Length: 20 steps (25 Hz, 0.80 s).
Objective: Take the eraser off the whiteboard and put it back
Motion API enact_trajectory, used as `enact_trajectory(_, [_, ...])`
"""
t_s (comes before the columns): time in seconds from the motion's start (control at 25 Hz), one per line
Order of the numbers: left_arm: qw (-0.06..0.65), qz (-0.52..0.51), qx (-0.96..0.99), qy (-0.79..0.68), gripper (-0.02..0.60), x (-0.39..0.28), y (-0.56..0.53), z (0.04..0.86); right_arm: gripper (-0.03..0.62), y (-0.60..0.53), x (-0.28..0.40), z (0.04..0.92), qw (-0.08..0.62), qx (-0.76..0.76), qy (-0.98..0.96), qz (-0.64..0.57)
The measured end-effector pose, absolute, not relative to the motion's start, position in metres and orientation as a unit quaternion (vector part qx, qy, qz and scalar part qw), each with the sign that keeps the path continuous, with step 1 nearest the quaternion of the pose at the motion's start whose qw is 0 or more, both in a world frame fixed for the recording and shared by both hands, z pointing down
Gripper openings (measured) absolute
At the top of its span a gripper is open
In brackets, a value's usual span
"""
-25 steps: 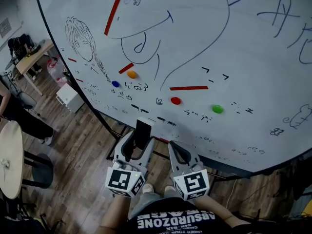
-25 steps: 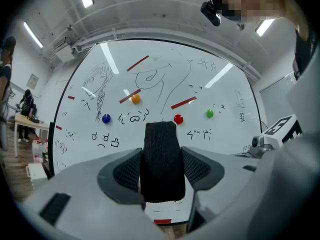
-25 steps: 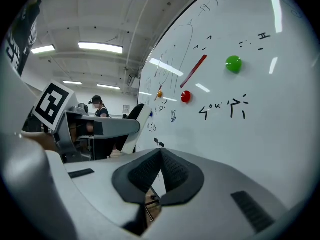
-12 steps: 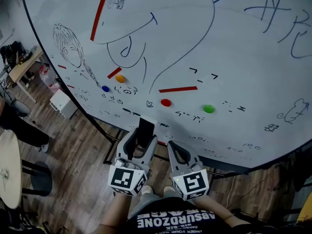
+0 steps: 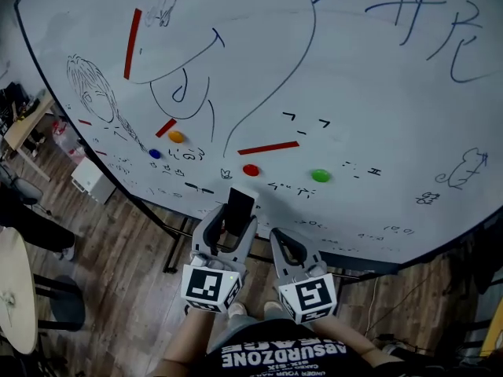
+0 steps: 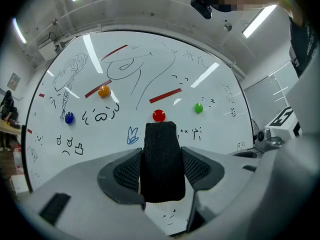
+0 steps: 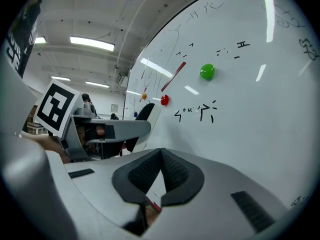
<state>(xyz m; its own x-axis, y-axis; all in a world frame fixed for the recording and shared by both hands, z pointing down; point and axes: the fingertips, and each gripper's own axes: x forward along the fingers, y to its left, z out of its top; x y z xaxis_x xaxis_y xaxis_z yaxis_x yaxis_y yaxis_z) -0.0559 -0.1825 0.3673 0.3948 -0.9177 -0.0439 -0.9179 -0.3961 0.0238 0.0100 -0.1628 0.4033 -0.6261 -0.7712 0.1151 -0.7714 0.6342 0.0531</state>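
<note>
The black eraser (image 5: 238, 207) stands upright between the jaws of my left gripper (image 5: 235, 220), which is shut on it. In the left gripper view the eraser (image 6: 161, 164) fills the gap between the pads, just below a red magnet (image 6: 158, 115). It is held close to the lower part of the whiteboard (image 5: 354, 93); I cannot tell whether it touches. My right gripper (image 5: 280, 242) hangs beside it, shut and empty, its pads meeting at the tips (image 7: 160, 152). The right gripper view shows the eraser (image 7: 146, 111) side-on next to the board.
Red (image 5: 251, 170), green (image 5: 320, 176), orange (image 5: 176, 137) and blue (image 5: 155, 154) magnets and red strips sit among drawings on the board. A round table (image 5: 12, 289), a white box (image 5: 90, 177) and the board's stand legs (image 5: 169, 250) are on the wooden floor at left.
My left gripper has carried the eraser forward, nearer the board and the red magnet. The right gripper has shifted slightly alongside it. Both grips look unchanged.
</note>
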Motion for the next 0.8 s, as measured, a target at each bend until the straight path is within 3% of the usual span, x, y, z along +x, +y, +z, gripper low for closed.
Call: enact_trajectory(0.8, [0.06, -0.02, -0.834, 0.549, 0.242, -0.03, -0.202, 0.373, -0.002, -0.163, 0.034, 0.404, 0.065, 0.46, -0.885, 0.003])
